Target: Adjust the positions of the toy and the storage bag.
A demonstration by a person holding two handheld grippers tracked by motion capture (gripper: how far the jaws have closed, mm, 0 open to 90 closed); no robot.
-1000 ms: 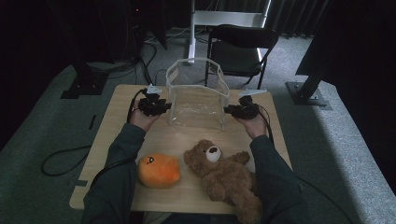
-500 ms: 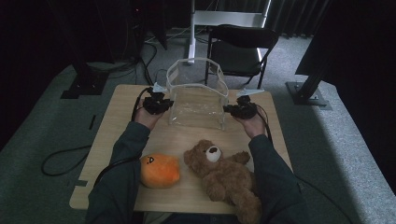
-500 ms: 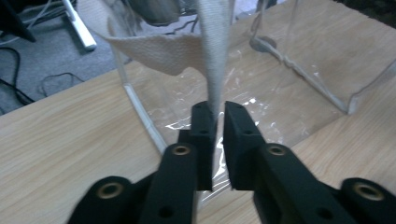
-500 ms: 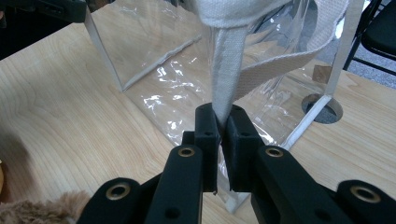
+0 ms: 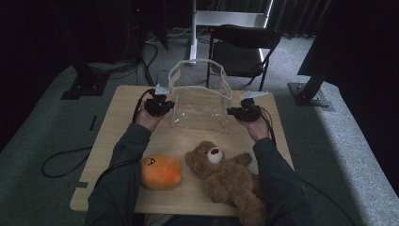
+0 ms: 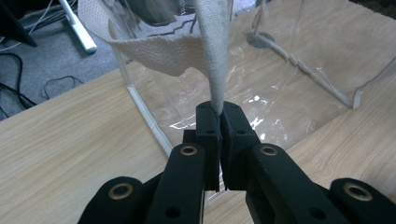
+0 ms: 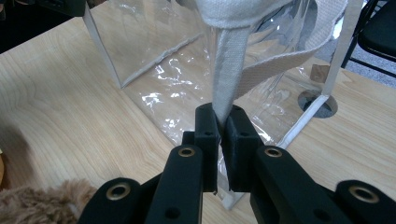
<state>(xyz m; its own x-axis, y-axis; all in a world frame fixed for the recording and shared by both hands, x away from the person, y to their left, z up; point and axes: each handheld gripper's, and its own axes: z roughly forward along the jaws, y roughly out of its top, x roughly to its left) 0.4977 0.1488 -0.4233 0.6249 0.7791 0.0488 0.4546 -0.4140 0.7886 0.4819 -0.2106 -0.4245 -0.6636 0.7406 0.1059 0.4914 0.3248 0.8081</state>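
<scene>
The wooden table (image 5: 117,141) is carrying everything in the scene, with a dark chair (image 5: 242,44) standing on the grey floor beyond its far edge.

A clear plastic bag (image 5: 200,101) with white cloth edging is standing upright and open-topped at the middle of the table's far half, between the two grippers. Its walls are rising straight and its mouth is gaping.

A brown teddy bear (image 5: 226,181) is lying on its back near the table's near edge, to the right of centre, with its head pointing toward the bag. An orange soft toy (image 5: 161,172) is sitting just beside the bear's head, on its left. Both are lying well apart from the bag.

The person's forearms in dark sleeves are reaching in from the near edge, one along each side of the toys.

The left gripper (image 6: 218,114) is sitting at the bag's left side, and its jaws have just been closing: they are now pressing together on a white cloth strap (image 6: 215,51) of the bag, which is rising straight up from between the pads.

The right gripper (image 7: 222,116) is sitting at the bag's right side, its jaws likewise having just closed, and is pinching the other cloth strap (image 7: 231,65), which is running taut upward from the tips.
</scene>
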